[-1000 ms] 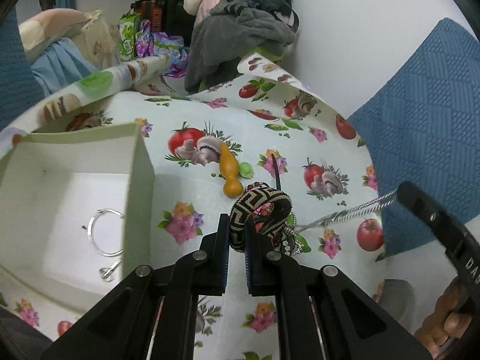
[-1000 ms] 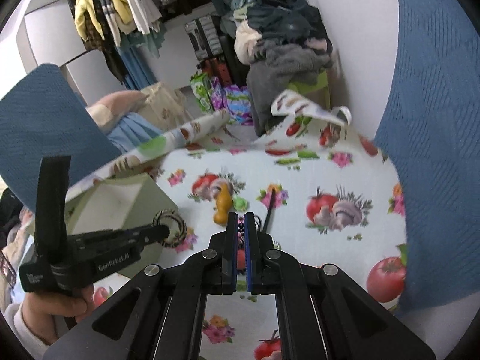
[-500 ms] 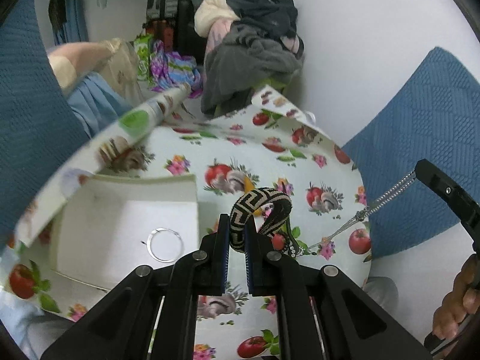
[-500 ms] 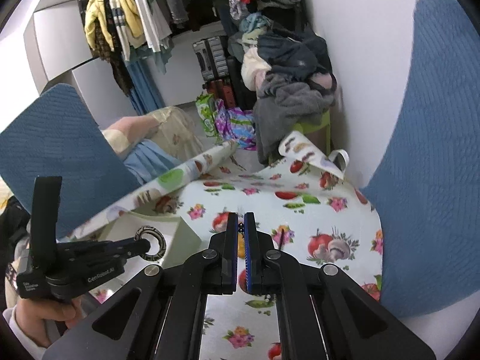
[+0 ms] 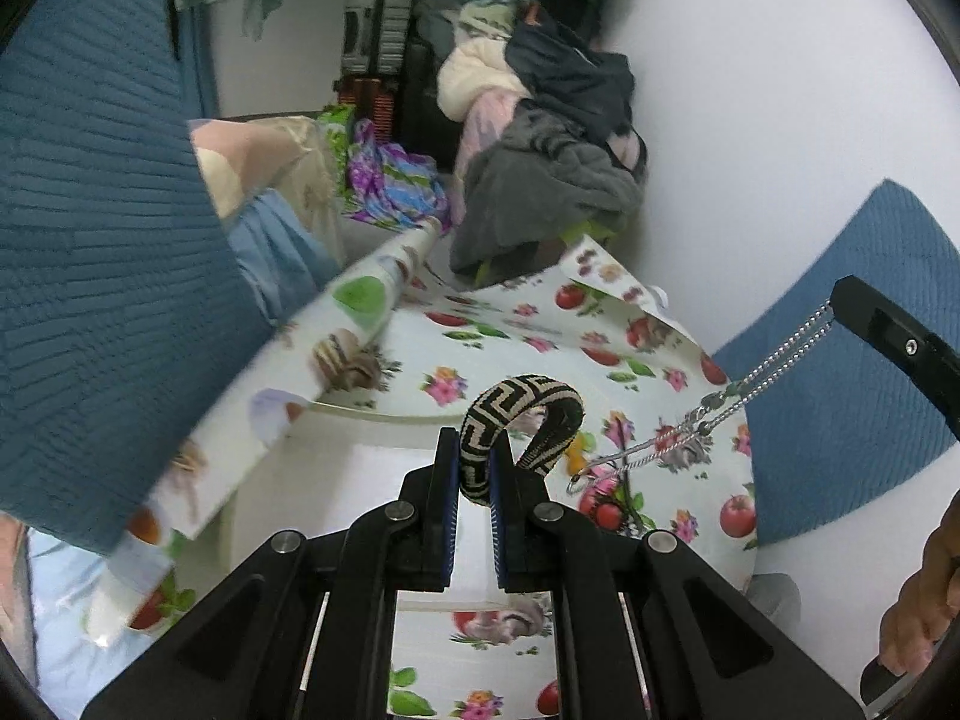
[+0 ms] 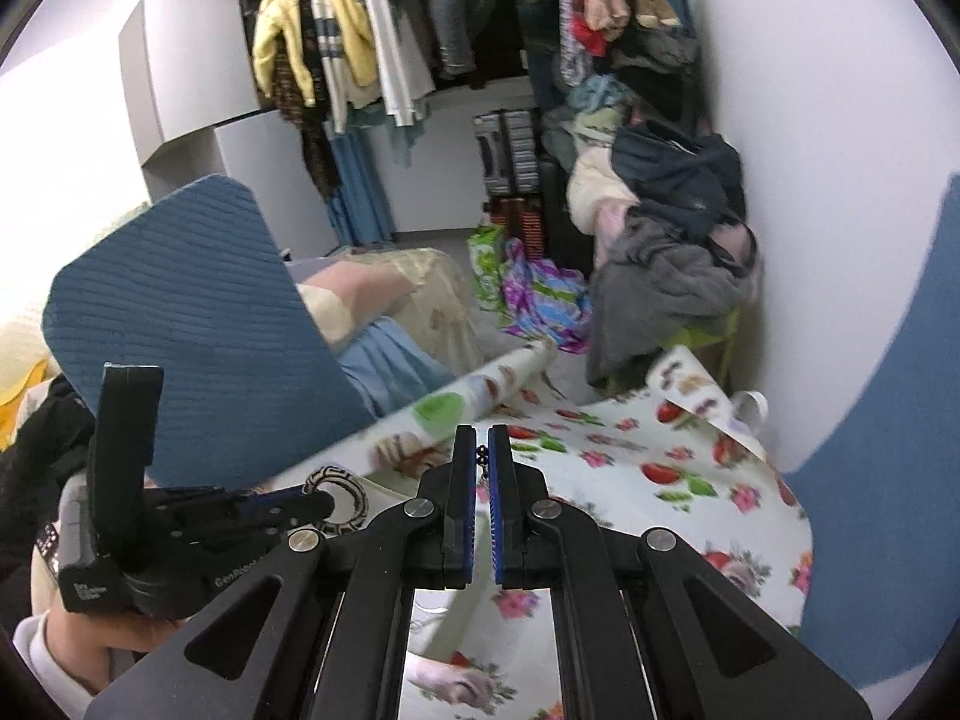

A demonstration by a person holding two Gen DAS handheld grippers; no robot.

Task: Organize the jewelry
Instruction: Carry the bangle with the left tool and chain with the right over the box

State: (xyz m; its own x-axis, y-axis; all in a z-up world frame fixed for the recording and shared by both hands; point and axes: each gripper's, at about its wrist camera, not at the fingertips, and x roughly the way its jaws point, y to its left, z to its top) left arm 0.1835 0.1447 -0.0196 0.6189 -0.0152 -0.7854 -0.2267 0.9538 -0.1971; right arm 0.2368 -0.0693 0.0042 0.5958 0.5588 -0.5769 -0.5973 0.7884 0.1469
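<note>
Fruit-print tablecloth (image 5: 522, 324), cluttered clothes rail (image 6: 384, 30); left claw (image 5: 474, 474) clamps bangle (image 5: 528, 414), right claw (image 6: 482, 468) pinches chain (image 5: 774, 360).

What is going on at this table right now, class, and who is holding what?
A person is sorting jewelry with a handheld gripper in each hand. The left gripper is shut on a black-and-cream woven bangle, held up above the white box on the fruit-print tablecloth. The right gripper is shut on a silver chain necklace, which hangs down toward the cloth with its lower end among other pieces. Neither piece is in the box yet.
</note>
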